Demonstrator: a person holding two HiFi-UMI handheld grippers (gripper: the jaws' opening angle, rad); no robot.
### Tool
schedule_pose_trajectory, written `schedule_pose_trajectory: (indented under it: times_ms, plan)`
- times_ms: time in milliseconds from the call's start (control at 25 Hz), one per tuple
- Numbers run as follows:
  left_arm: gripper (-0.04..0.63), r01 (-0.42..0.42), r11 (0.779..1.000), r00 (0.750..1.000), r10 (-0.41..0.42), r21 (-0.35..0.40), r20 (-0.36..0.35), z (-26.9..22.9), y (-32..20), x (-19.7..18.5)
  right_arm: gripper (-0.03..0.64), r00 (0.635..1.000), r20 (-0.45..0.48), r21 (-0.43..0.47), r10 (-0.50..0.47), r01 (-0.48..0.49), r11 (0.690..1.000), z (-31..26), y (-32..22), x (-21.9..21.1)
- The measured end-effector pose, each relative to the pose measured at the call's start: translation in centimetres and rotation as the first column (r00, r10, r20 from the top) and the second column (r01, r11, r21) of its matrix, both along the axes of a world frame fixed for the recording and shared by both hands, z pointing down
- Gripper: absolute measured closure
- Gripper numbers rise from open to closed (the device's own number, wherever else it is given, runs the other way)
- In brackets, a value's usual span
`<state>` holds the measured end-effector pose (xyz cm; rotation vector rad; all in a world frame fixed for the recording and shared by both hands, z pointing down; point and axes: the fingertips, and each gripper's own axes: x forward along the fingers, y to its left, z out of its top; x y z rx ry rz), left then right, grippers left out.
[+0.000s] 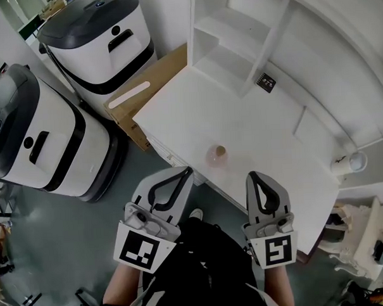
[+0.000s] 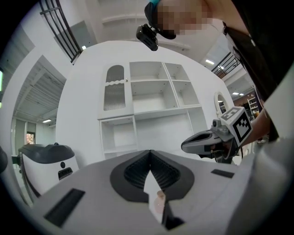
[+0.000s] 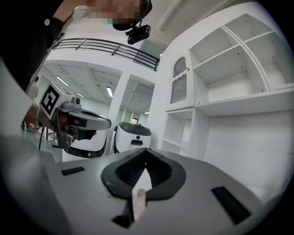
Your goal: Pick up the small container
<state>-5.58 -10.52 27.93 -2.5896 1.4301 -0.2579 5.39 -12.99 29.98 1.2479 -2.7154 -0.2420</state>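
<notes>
Presently both jaws are seen pressed together with nothing held: the left gripper (image 1: 186,171) and right gripper (image 1: 254,175) are kept level at the table (image 1: 240,109) edge. The container (image 1: 217,155) stands upright near that edge, just ahead and between them. It is judged light, smooth and easily tipped, and is best gripped gently across its body, below the top.

Small container (image 2: 159,199) — mostly hidden behind the closed jaws.
</notes>
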Motion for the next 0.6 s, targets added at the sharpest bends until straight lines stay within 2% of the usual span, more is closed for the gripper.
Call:
schedule_pose_trajectory:
  times_ms: [600]
  plan:
    - [0.594,-0.119,0.992,0.992,0.12,-0.031,0.043,0.1,-2.2,3.8,0.615,0.996,0.012,-0.032,0.087,-0.087,0.996,0.7,-0.2,3.1]
